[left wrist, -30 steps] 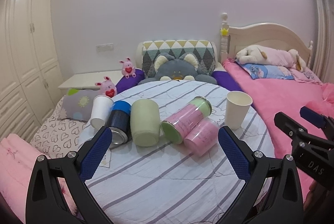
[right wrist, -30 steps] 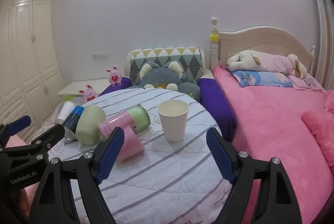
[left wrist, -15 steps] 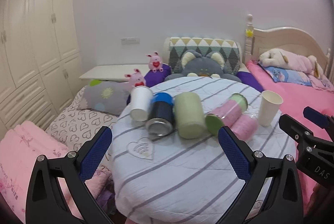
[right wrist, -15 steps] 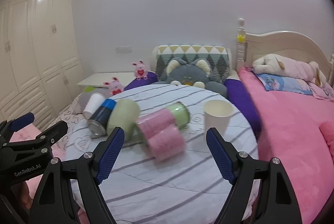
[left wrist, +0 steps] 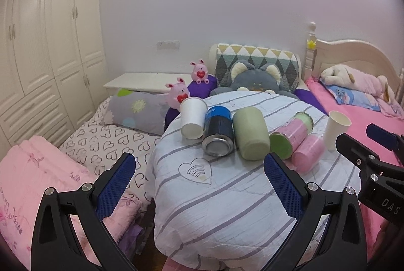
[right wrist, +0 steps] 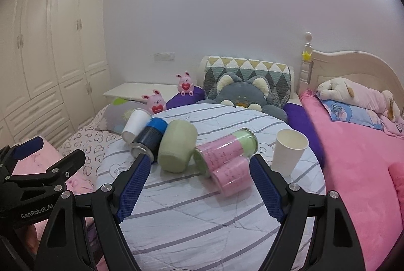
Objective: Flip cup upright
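Meanwhile both tools, left tool (left wrist: 199,179) and right tool (right wrist: 199,187), gape wide, empty, short of the fallen white cup (left wrist: 192,117)

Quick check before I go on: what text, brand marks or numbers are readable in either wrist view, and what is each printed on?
"DAS": on the right gripper body, left wrist view; cut off at the frame edge.
"GenRobot.AI": on the left gripper body, right wrist view.
Small dark print on the pink cups: too small to read.
Pink blanket embroidery: blurred, unreadable.
Blue can: no readable label.
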`<state>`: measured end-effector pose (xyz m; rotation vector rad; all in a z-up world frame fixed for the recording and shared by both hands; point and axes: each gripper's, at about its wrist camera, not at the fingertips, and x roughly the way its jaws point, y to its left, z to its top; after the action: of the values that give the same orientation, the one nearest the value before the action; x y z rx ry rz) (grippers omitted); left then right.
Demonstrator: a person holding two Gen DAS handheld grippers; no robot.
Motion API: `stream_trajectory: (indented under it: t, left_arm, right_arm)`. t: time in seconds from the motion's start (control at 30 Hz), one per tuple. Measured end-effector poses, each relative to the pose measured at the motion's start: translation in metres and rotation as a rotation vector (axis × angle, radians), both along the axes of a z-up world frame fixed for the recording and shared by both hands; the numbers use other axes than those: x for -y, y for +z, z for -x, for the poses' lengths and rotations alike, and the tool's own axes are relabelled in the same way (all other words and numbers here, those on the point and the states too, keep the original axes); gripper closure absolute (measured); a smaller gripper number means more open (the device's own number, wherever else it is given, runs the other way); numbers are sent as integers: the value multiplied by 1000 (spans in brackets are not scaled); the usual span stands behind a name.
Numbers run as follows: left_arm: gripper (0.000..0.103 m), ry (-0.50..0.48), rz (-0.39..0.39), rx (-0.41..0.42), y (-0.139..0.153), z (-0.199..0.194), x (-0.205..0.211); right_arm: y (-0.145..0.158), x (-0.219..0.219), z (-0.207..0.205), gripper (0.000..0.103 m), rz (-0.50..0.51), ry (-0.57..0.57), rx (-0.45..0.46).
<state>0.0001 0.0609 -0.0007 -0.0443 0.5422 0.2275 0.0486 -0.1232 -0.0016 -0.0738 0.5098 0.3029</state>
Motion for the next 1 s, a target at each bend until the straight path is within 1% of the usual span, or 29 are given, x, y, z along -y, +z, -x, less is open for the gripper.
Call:
stream_trajectory:
  t: [0.17, 0.33, 0.43, 0.6, 0.67, 0.73, 0.83, 1.0]
  left_arm:
    - [0, -8, 3, -4, -1, 1, 1]
    - [0, -36, -2, 36, 5, 4, 11]
    - [0, -57, -5, 87, 10, 7, 18]
    - [0, -111, -4, 155, 16, 10, 32]
    - [0, -125, -13, 164, 18, 10, 38]
    - [0, -140, -24, 162, 17, 7, 45]
    - [0, -150, -29, 156, 16, 4, 50]
    - [0, -149, -46, 145, 14, -2, 58]
  right_arm:
    - [-2, -5, 2, 21, 15, 8, -6]
    - [2, 1, 7, 21, 8, -11, 15]
    - [6, 7, 14, 21, 1, -32, 65]
    - [12, 24, 33, 21, -4, -96, 203]
    - [13, 28, 39, 21, 5, -128, 258]
    - [13, 32, 42, 21, 8, -151, 286]
    - [15, 37, 39, 21, 0, -166, 295]
    - [12, 44, 33, 21, -7, -181, 277]
